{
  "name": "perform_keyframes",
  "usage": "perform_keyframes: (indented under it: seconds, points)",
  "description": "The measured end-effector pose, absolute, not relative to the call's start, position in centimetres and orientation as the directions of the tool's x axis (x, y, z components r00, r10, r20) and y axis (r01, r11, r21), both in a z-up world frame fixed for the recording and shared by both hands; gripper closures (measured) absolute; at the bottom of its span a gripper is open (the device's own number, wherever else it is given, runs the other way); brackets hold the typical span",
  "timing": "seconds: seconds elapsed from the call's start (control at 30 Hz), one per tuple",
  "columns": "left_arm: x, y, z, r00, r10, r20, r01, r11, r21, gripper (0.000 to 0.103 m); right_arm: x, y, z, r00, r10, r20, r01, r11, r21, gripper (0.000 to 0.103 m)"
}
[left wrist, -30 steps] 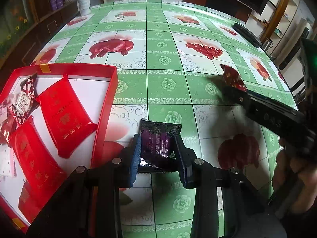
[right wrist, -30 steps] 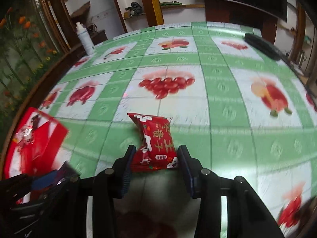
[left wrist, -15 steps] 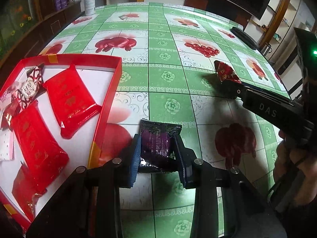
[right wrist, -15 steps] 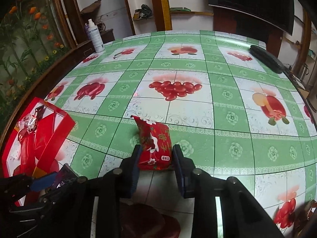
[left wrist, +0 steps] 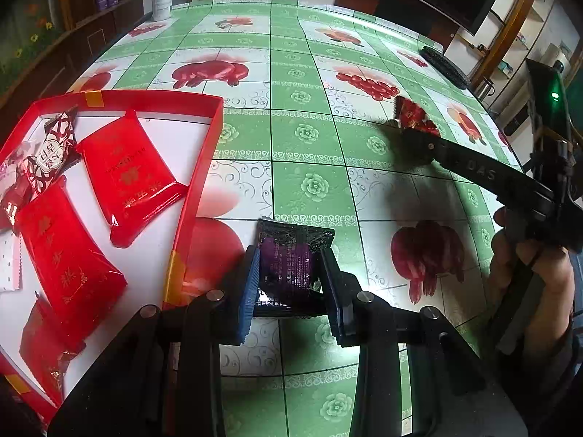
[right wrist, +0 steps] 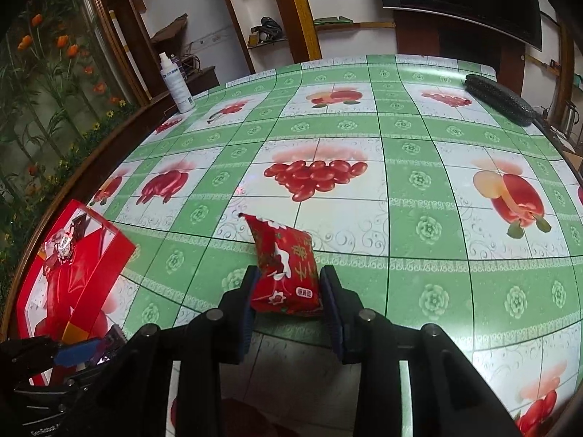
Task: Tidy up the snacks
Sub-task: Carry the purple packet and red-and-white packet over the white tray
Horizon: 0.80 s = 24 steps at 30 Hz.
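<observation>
A dark purple snack packet [left wrist: 288, 258] is pinched between the blue pads of my left gripper [left wrist: 289, 273], just right of the red tray [left wrist: 196, 189]. The tray holds flat red packets [left wrist: 127, 174] and a red-and-white wrapped sweet [left wrist: 47, 156]. My right gripper [right wrist: 288, 291] is shut on a red snack packet [right wrist: 284, 262], which tilts up off the green tablecloth. In the left wrist view, the right gripper [left wrist: 408, 131] reaches in from the right with that red packet [left wrist: 413, 113] at its tip. The tray [right wrist: 98, 255] and the left gripper [right wrist: 83, 349] show at the lower left of the right wrist view.
A white bottle [right wrist: 176, 83] stands at the table's far left edge. A long black object [right wrist: 499, 100] lies at the far right. A person's hand [left wrist: 524, 266] holds the right gripper's handle. The fruit-patterned cloth stretches bare between the two grippers and beyond.
The right gripper's jaws closed from wide apart onto the red packet, and the packet now tips up off the cloth. The left gripper kept its hold on the purple packet.
</observation>
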<state>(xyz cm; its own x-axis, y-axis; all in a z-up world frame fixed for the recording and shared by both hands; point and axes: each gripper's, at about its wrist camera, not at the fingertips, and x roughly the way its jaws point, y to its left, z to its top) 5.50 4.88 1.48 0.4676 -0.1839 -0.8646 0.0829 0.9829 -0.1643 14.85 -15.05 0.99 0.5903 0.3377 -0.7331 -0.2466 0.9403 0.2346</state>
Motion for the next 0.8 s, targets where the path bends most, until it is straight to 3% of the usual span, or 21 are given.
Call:
perform_keyframes:
  seconds: [0.13,0.37,0.8]
  points:
    - [5.5,4.9,1.5,0.470,-0.184,-0.863,0.085,0.983,-0.163,0.071,15.0,-14.8,1.0,0.608,0.288,-0.740,-0.230,0.956,0.183,0.072]
    - [5.1,5.8,1.5,0.485,-0.241,-0.840,0.076,0.969,-0.234,0.073,14.5,-15.7,1.4,0.595,0.371,-0.713,-0.237,0.929,0.285,0.073]
    - [4.4,6.3,2.2,0.494,-0.304,-0.815,0.069,0.948,-0.312,0.075,13.3,-14.3,2.7,0.594,0.420,-0.685,-0.287,0.907,0.307,0.073]
